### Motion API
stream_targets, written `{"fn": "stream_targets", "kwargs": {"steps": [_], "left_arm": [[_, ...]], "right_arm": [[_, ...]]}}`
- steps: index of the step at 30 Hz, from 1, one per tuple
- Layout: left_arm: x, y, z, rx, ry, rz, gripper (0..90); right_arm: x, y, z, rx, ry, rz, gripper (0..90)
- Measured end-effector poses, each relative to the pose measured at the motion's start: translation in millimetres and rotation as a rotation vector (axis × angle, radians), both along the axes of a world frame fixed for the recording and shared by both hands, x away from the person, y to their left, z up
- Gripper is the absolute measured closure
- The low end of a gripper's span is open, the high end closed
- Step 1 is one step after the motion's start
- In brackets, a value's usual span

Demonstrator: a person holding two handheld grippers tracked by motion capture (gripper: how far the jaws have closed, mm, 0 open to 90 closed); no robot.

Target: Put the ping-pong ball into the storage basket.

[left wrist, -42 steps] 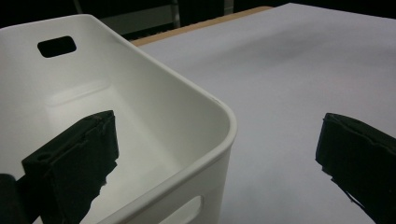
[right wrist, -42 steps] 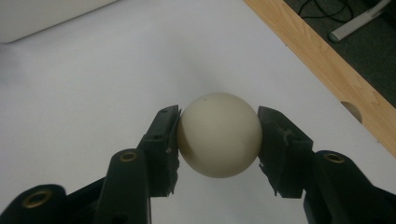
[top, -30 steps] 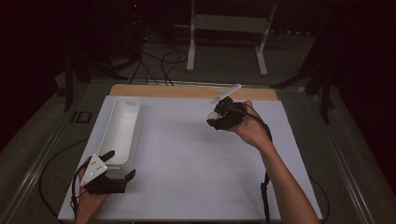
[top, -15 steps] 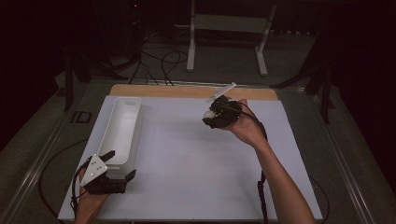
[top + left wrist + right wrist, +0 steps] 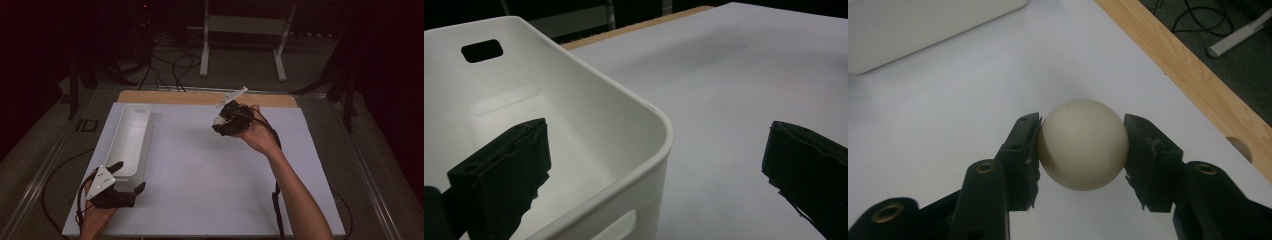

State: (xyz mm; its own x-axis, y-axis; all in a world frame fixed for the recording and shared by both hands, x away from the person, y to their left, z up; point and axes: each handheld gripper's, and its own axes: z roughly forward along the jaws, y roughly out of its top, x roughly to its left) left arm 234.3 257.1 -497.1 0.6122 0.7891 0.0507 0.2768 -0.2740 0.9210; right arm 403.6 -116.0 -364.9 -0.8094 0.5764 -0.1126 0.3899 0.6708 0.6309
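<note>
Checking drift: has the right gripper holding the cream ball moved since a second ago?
Yes. The right gripper with the cream ball has moved slightly left, toward the long white plastic bin, away from the wooden table edge's right end.

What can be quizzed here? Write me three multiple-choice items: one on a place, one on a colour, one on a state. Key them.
1. Where does the white bin stand on the table?
A. Right side
B. Left side
C. Centre

2. What colour is the ball?
A. Cream
B. Red
C. Blue

3. How is the right claw?
A. Open and empty
B. Laid down on the table
C. Shut on the ball

Answers:
1 B: the high view shows the bin along the table's left side, its near end at the left claw.
2 A: the right gripper view shows it cream.
3 C: both jaws press against the ball's sides.
</note>
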Motion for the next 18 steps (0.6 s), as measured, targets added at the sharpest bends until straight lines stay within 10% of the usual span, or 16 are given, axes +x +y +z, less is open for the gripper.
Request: {"fn": "stream_targets", "kwargs": {"steps": [18], "left_arm": [[-0.3, -0.1, 0.0, 0.0, 0.0, 0.0, 0.0]], "right_arm": [[2.7, 15.3, -3.0, 0.022, -0.001, 0.016, 50.3]]}}
